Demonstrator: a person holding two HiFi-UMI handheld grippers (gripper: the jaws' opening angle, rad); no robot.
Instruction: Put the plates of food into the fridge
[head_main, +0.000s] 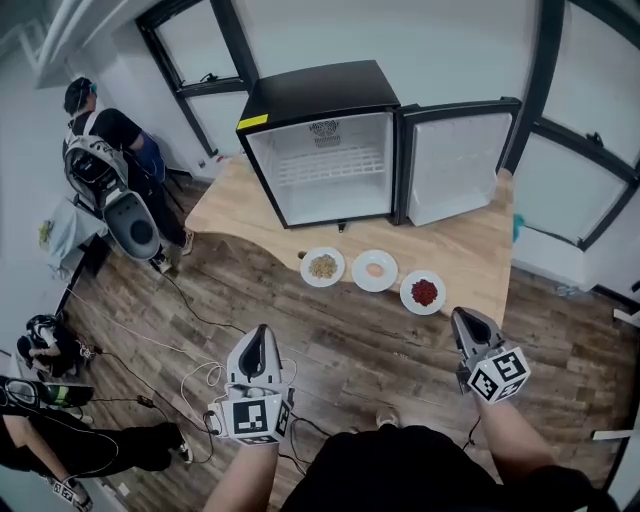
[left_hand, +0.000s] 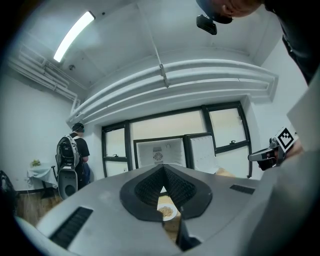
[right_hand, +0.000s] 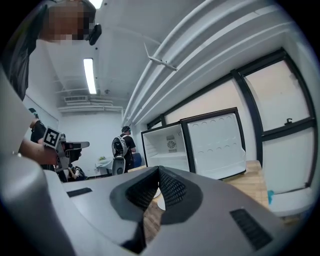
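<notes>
Nearest the camera, held over the floor:
- left gripper (head_main: 260, 333): jaws pressed together, nothing between them; marker cube facing up; short of the table.
- right gripper (head_main: 461, 318): jaws likewise pressed together, empty; just short of the table's near edge, well apart from the left one.

Below and between them:
- plank floor (head_main: 350, 345): dark wood pattern.
- cables (head_main: 195, 378): pale loops trailing left of the left gripper.

Next out, on the wooden table (head_main: 470, 250):
- plate of beige food (head_main: 322, 267): leftmost of three, near the table's front edge.
- plate with a pale orange item (head_main: 375, 270): middle, just beside the first.
- plate of red food (head_main: 423, 292): rightmost, closest to the right gripper.
- All three white and round, in a row, outside the fridge, untouched by either gripper.

Behind the plates, on the same table:
- black fridge (head_main: 320, 100): small, white interior, one wire shelf (head_main: 330, 165) with nothing on it.
- fridge door (head_main: 455, 160): swung fully open to the right.

Farthest, at the room's left:
- person with a backpack (head_main: 100, 150): standing, back turned.
- seated person (head_main: 70, 440): at the lower left edge, dressed in black.
</notes>
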